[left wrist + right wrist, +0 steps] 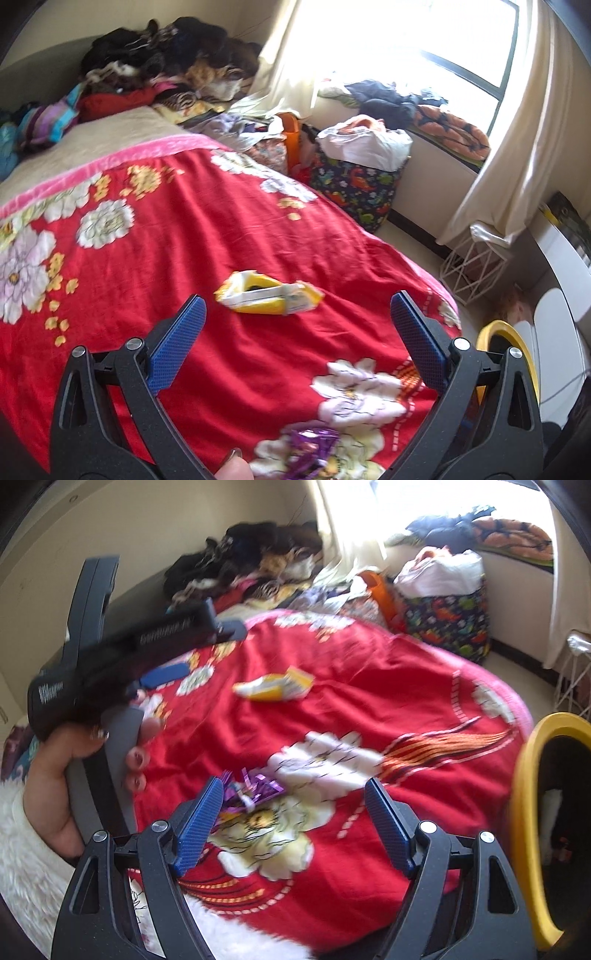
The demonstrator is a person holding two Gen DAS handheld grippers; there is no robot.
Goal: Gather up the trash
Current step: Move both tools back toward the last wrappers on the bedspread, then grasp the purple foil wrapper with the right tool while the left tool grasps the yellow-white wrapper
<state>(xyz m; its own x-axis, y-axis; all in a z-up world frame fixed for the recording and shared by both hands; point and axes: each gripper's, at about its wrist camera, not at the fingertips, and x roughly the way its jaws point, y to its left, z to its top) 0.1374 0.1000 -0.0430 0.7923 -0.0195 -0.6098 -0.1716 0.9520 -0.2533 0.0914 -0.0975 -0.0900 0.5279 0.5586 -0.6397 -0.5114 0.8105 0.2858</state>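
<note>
Collection not begun: yellow wrapper (267, 297) and purple wrapper (249, 794) lie on the bed (192, 229); left tongs (295, 317) and right tongs (293, 805) both gape, empty.

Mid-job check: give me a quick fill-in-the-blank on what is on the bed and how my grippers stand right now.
1. The crumpled yellow and white wrapper lies on the ____ floral blanket.
2. The shiny crinkled foil wrapper near the right gripper is ____ in colour.
3. The jaws of the left gripper stand ____, with nothing between them.
4. The round bin beside the bed has a ____ rim.

Missing words: red; purple; open; yellow
</note>
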